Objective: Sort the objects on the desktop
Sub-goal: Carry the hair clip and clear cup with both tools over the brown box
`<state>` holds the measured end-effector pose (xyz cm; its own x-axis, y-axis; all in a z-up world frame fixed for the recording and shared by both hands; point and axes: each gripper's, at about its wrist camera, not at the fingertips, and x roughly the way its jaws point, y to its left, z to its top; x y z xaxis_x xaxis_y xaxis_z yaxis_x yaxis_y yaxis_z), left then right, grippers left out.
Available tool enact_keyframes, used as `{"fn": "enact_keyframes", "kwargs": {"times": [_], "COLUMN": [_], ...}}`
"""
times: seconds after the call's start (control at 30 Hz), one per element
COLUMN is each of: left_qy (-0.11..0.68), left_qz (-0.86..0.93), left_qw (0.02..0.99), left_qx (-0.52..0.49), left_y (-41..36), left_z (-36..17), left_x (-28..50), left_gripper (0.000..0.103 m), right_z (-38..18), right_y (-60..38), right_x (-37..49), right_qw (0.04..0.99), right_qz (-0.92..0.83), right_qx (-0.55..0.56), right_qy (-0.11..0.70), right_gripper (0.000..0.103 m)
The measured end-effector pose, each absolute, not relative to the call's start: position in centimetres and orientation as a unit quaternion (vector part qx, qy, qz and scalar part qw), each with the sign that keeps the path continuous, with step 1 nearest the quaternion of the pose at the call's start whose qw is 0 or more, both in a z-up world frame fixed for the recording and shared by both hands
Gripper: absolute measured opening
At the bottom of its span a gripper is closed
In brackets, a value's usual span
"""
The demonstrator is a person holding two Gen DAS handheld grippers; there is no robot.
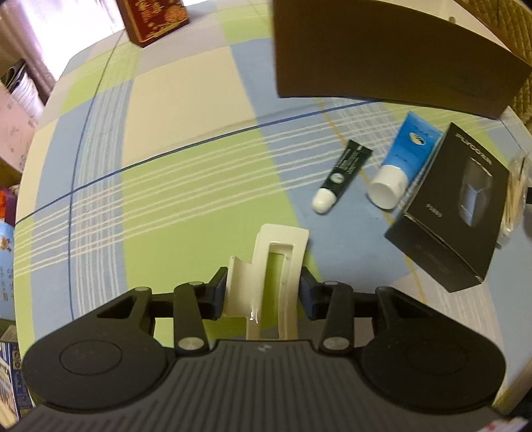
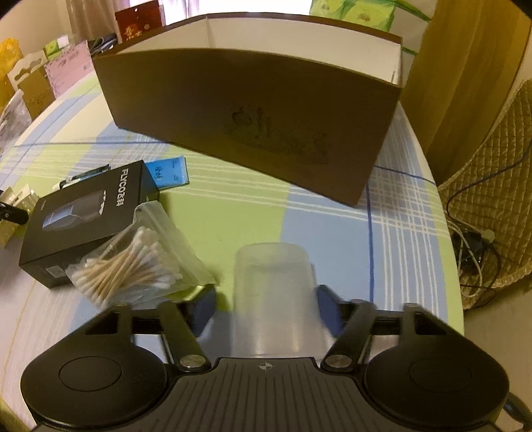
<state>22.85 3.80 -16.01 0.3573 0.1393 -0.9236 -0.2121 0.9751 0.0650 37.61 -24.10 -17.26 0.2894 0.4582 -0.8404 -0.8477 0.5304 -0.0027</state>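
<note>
My left gripper (image 1: 262,289) is shut on a white plastic holder (image 1: 279,252), which stands up between the pads above the checked tablecloth (image 1: 166,149). My right gripper (image 2: 266,309) is shut on a translucent plastic cup (image 2: 272,292); the cup's outline is blurred. A tall brown open box (image 2: 252,116) stands behind the cup, and its dark wall (image 1: 382,50) fills the upper right of the left wrist view. A black product box (image 1: 449,212) (image 2: 89,219) lies on the cloth, with a blue tube (image 1: 405,156) and a dark green tube (image 1: 342,172) beside it. A bag of cotton swabs (image 2: 133,266) leans on the black box.
A red patterned box (image 1: 153,20) stands at the table's far end. Paper bags and cartons (image 2: 33,83) crowd the far left side. A quilted chair cover with cables (image 2: 482,216) sits past the table's right edge (image 2: 445,232). Green cloth lies bare between cup and brown box.
</note>
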Motion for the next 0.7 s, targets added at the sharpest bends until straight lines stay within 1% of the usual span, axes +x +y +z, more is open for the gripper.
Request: {"fn": "enact_keyframes", "kwargs": {"times": [0.3,0.53,0.7], "left_qy": [0.556,0.547,0.522], "left_qz": [0.117,0.105,0.093], "left_qw": [0.821,0.827,0.845], "left_qx": [-0.051,-0.073,-0.078], "left_y": [4.2,3.4,2.9], "left_z": [-15.8,-14.9,-12.5], "left_x": [21.7,21.4,21.7], "left_gripper": [0.038,0.038,0.038], "right_z": [-17.1,-16.1,-14.4], "right_y": [-24.0,-25.0,-25.6], "right_x": [36.5,36.4,37.1], "right_qw": [0.759,0.754,0.759], "right_qz": [0.423,0.411,0.405], "right_qx": [-0.250,-0.212,-0.178], "right_qy": [0.426,0.467,0.478], "right_gripper": [0.049,0.049,0.049]}}
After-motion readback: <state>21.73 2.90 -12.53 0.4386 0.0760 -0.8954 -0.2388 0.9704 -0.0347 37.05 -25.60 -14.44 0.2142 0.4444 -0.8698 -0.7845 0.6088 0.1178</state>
